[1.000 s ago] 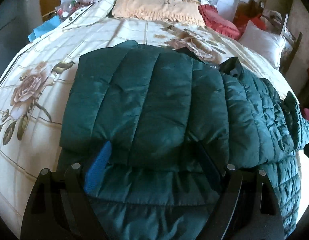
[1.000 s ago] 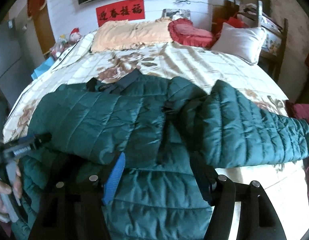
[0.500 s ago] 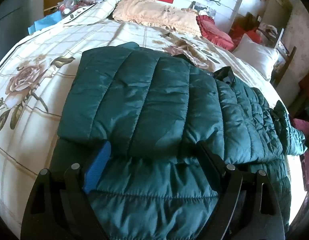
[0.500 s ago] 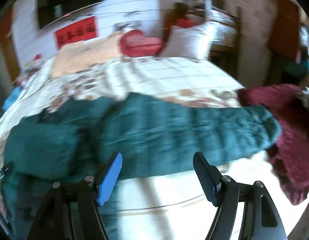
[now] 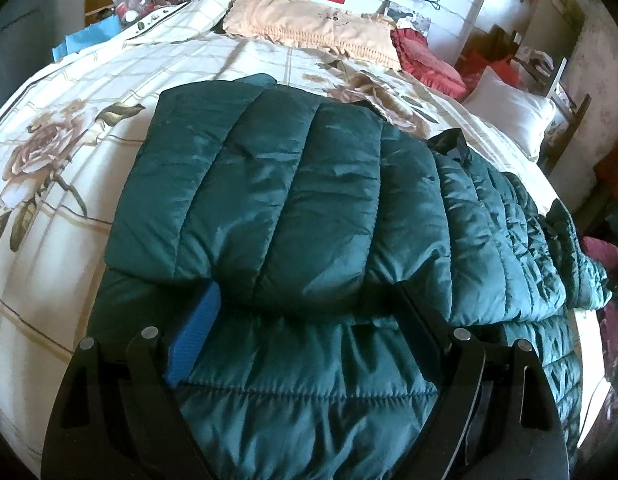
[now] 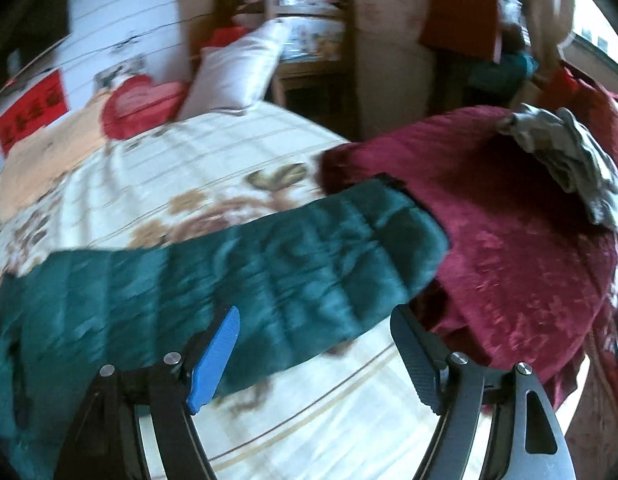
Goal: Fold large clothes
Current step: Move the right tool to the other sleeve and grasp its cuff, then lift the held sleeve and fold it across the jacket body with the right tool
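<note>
A dark green quilted puffer jacket (image 5: 293,208) lies spread on the bed (image 5: 69,168), which is covered with a cream floral bedspread. The left claw (image 5: 305,316) stands wide just above the jacket's near part, its blue pad (image 5: 195,340) and black pad at either side of a folded-over panel whose rounded edge lies between them; whether the pads press on the fabric cannot be told, and nothing looks pinched. Ahead of this claw the folded panel stretches toward the peach pillow (image 5: 309,28) and red cushion (image 5: 427,66) at the head of the bed.

The right claw (image 6: 315,336) is opening, its fingers apart with nothing gripped. Just ahead of it and between the fingertips' lines lies the jacket's sleeve (image 6: 277,264), stretched out flat across the bedspread; the view is blurred. The sleeve's cuff end, ahead and to the right of the claw, touches a crimson velvet garment (image 6: 509,240) heaped at the bed's edge, with a grey cloth (image 6: 569,160) on top of it.
</note>
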A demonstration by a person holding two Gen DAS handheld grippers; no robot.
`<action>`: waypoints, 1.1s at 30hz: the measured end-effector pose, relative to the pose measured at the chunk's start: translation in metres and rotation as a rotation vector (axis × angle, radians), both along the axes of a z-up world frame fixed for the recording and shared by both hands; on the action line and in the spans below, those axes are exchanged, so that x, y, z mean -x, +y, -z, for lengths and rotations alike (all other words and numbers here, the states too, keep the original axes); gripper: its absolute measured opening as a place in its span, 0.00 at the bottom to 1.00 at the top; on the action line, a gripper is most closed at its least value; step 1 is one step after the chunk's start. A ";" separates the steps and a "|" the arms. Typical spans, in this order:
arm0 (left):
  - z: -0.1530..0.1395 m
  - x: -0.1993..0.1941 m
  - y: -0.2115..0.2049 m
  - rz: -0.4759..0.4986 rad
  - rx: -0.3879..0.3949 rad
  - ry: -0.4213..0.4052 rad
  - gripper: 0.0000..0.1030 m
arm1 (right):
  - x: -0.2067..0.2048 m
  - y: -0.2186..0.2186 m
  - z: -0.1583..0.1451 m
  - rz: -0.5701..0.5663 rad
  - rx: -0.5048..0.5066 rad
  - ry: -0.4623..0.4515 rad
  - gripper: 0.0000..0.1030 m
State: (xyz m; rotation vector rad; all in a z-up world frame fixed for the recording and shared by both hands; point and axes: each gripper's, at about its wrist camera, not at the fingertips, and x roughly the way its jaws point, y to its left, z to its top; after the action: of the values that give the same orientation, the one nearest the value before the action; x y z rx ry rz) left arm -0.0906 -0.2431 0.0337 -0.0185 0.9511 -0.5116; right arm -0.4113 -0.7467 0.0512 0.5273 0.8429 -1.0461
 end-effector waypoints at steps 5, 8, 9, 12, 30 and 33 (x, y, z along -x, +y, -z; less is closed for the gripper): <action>0.002 0.000 0.002 0.003 0.009 0.003 0.86 | 0.024 -0.035 0.008 0.133 -0.003 0.007 0.75; 0.002 0.001 0.002 0.009 0.007 0.001 0.88 | 0.036 -0.055 0.013 0.194 -0.025 -0.020 0.75; 0.002 0.001 0.001 0.010 0.006 -0.001 0.88 | 0.039 -0.060 0.015 0.202 -0.035 -0.028 0.75; 0.003 0.002 0.000 0.014 0.003 -0.003 0.89 | 0.042 -0.078 0.023 0.237 -0.072 -0.039 0.75; 0.005 0.003 -0.007 0.023 -0.005 -0.004 0.92 | 0.027 -0.081 0.015 0.106 -0.027 -0.097 0.16; 0.005 0.002 -0.005 0.023 -0.001 -0.003 0.92 | 0.030 -0.068 -0.011 0.053 -0.002 -0.164 0.14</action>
State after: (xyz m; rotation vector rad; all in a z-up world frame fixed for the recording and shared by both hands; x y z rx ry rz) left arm -0.0930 -0.2483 0.0287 -0.0058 0.9497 -0.5321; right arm -0.4410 -0.8145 0.0625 0.6319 0.6882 -1.0353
